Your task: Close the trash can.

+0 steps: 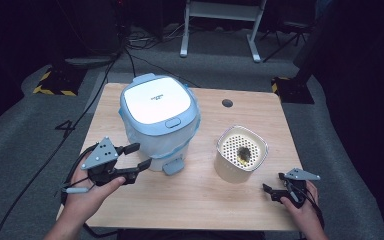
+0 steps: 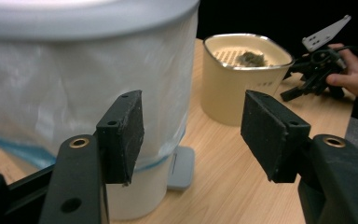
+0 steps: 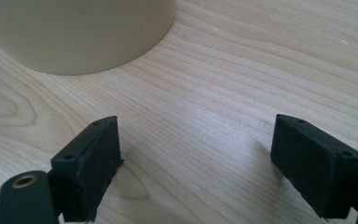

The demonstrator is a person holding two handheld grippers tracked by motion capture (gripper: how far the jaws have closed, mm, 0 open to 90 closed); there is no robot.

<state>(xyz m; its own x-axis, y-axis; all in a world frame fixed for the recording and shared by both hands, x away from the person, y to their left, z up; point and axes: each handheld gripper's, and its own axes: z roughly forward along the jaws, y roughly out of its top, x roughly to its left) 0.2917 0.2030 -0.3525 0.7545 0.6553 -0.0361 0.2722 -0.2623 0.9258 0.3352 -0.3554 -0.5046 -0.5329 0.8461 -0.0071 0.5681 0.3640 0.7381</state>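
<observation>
Pale grained wooden desk (image 1: 200,190) carries a rounded white bin (image 1: 157,120) lined with filmy plastic, left tool (image 1: 136,157) gaping beside its base, right tool (image 1: 269,191) gaping near a cream perforated tub (image 1: 240,155).

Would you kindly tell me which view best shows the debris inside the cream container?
The high view: it looks down onto the debris. The left gripper view shows it obliquely; the right gripper view shows the cream container from outside.

The dark clump (image 1: 243,154) in the cream container (image 1: 240,172) is too small to identify. In the right gripper view that container is cut off by the top edge (only its lower wall shows). The bin's lid (image 2: 74,18) is blurred and cropped.
</observation>
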